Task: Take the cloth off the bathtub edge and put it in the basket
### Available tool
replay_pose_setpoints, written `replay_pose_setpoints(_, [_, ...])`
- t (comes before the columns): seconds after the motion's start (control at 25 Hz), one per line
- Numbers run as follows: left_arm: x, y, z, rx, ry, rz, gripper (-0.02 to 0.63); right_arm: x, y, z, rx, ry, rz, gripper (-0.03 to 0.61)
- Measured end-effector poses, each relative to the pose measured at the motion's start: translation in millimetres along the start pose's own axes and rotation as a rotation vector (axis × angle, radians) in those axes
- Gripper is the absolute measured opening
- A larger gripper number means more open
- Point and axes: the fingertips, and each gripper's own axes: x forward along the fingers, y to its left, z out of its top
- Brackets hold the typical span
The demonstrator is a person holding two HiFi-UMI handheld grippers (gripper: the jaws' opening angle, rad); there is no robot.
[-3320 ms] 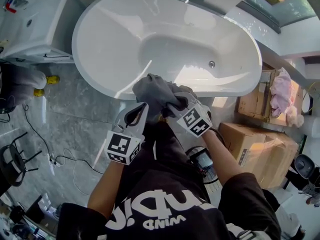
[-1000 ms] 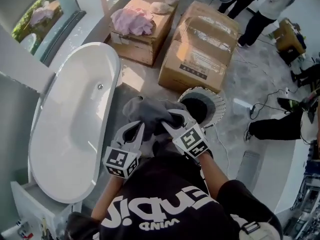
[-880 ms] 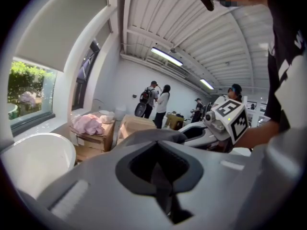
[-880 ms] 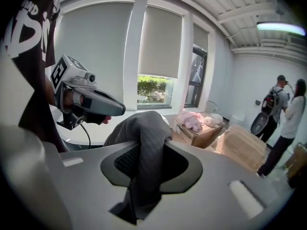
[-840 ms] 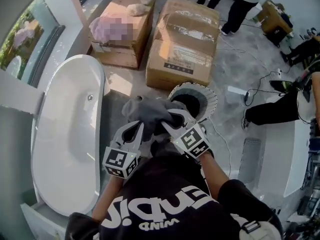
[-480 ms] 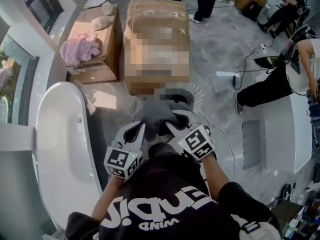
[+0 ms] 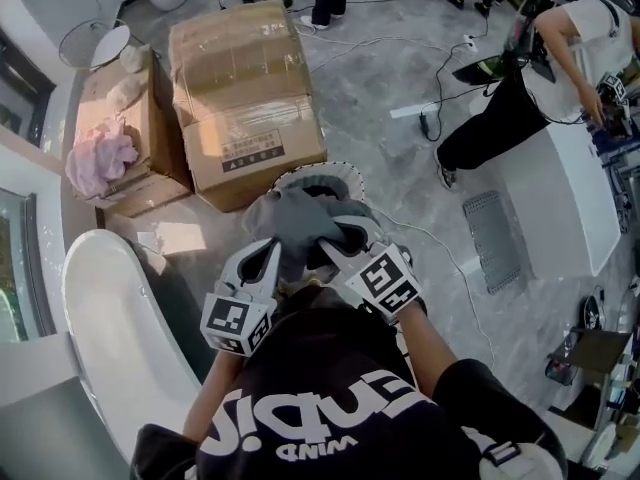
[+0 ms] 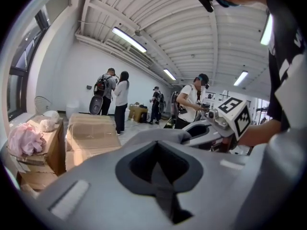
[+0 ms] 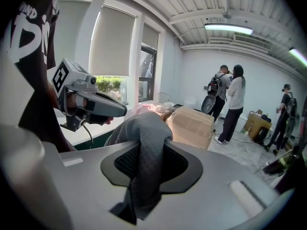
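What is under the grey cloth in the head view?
The basket: its white ribbed rim and a little dark interior show beyond the cloth. The cloth covers the rest, so any contents are hidden.

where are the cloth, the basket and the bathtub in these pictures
cloth [image 7: 290, 220], head view, middle of the bunched grey fabric
basket [image 7: 318, 169], head view, far part of its white rim
bathtub [image 7: 112, 340], head view, bare white inner wall

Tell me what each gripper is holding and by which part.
Both hold the grey cloth. The right gripper pinches a thick fold in its jaws, the left gripper a thinner one; the rest bunches over their tips.
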Motion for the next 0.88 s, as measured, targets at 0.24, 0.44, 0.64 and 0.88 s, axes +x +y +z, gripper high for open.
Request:
replay_pose_setpoints(0.24, [25.0, 1.5, 6.6, 0.023, 0.048, -0.104, -0.003, -6.5, -28.1, -0.2, 0.065, 0.004, -0.091, 0.109])
replay_pose_setpoints(0.44, [44.8, 5.2, 12.5, 0.062, 0.076, -0.183, -0.003, -9.6, -52.9, 15.8, 0.092, -0.01, -0.149, 0.109])
replay_pose_setpoints(0.64, [54.4, 15.8, 22.4, 0.076, 0.075, -0.213, -0.003, -14.4, -81.5, 58.4, 0.054, -0.055, -0.196, 0.109])
replay_pose_setpoints(0.88, [62.6, 23.2, 46.0, 0.078, 0.036, -0.227, -0.003, -15.8, -99.3, 102.1, -0.035, -0.076, -0.226, 0.109])
